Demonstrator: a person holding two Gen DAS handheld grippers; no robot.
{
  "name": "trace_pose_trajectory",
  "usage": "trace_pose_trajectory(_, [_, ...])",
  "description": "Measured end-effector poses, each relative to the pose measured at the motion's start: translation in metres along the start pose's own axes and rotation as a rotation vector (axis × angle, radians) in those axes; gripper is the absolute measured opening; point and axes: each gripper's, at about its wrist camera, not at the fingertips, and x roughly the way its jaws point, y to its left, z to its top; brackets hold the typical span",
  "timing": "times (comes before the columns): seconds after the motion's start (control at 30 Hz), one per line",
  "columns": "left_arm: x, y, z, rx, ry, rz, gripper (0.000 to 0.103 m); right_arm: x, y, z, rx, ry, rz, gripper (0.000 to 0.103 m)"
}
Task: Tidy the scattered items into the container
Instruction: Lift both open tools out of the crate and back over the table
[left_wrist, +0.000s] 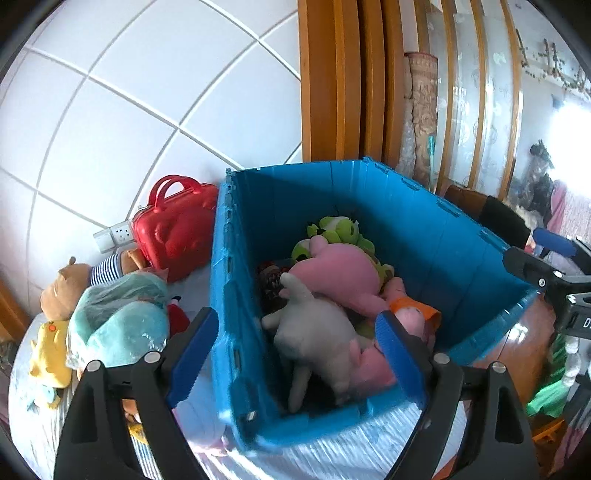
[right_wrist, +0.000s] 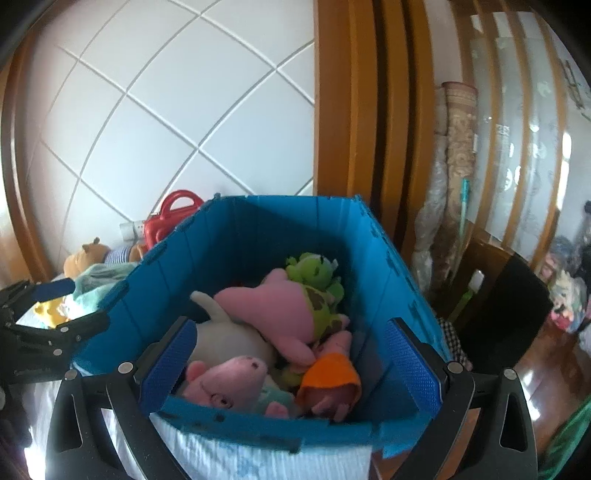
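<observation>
A blue plastic crate (left_wrist: 436, 229) (right_wrist: 258, 236) stands on a light bedsheet and holds several plush toys: a grey one (left_wrist: 317, 332) (right_wrist: 225, 339), a pink one (left_wrist: 340, 273) (right_wrist: 273, 306), a green frog (left_wrist: 340, 229) (right_wrist: 314, 271) and a pink pig (right_wrist: 229, 380). My left gripper (left_wrist: 295, 358) is open and empty, with one finger either side of the crate's left wall. My right gripper (right_wrist: 291, 365) is open and empty above the crate's near end. Left of the crate lie a teal plush in plastic (left_wrist: 118, 317), a yellow plush (left_wrist: 48, 354) and a brown bear (left_wrist: 66, 284).
A red toy case (left_wrist: 177, 225) (right_wrist: 166, 218) stands by the tiled wall (left_wrist: 129, 110) behind the loose toys. A wooden door frame (left_wrist: 340, 81) and rolled rugs (right_wrist: 458, 155) are behind the crate. A dark chair (right_wrist: 509, 295) is at the right.
</observation>
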Motion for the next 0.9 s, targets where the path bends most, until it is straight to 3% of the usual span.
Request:
trace_pose_trajectory(0.03, [-0.006,0.004,-0.006,-0.007,-0.008,-0.001,0.103,-0.006,0.005,-0.004,0.002,-0.009,-0.008,0.102])
trace_pose_trajectory(0.23, [-0.044,0.037,-0.049,-0.036,-0.036,0.033,0.103,-0.04,0.042,-0.029,0.003,-0.082,-0.029,0.102])
trace_pose_trajectory(0.57, [-0.086,0.099,-0.124,-0.072,0.03,0.113,0.103,-0.078,0.149,-0.092,-0.119,-0.137,0.037,0.102])
trace_pose_trajectory(0.9, [-0.125,0.174,-0.185,-0.181,0.071,0.151,0.103,-0.085,0.231,-0.136,-0.111,-0.047,0.149,0.102])
